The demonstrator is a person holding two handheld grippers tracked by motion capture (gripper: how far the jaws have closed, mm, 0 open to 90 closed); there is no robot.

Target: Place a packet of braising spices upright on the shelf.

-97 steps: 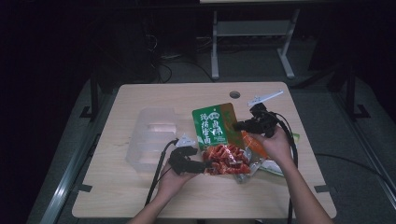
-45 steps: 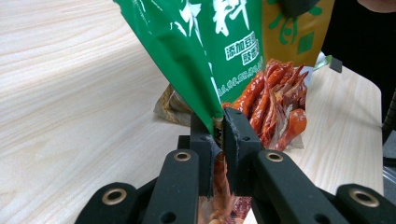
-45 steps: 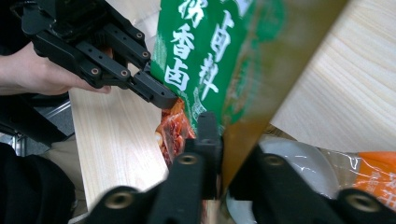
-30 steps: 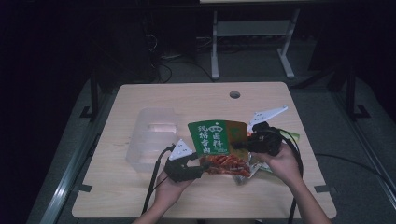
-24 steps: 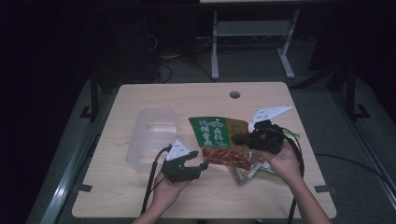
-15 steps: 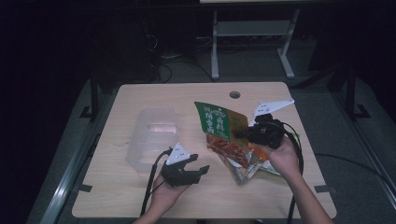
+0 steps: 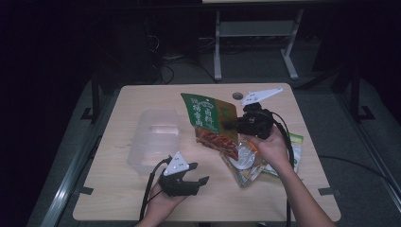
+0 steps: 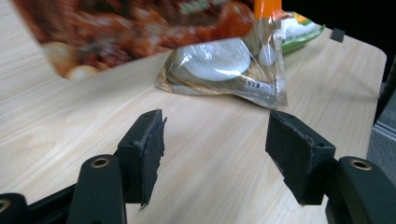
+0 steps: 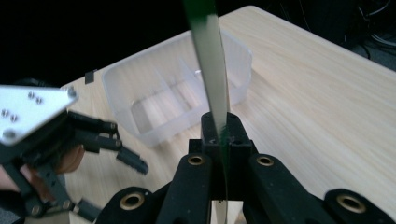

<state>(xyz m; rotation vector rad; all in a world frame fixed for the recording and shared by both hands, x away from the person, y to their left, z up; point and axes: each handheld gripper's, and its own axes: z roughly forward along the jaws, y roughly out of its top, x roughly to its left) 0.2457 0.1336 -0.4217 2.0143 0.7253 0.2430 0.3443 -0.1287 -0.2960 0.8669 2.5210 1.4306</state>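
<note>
A: Surface [image 7: 142, 198] first: it carries the clear plastic bin [image 7: 156, 139] at nine o'clock from the green snack bag [image 7: 210, 113]. The bag hangs in the air above the middle, pinched at its edge by the right gripper [image 7: 232, 125].

B: So carry the bag toward nine o'clock and lower it flat into the bin, I think, without loosening the pinch too early.

A: Yes. The left gripper [image 7: 201, 182], at six o'clock, is spread and holds nothing; it could steady the bin wall.
</note>
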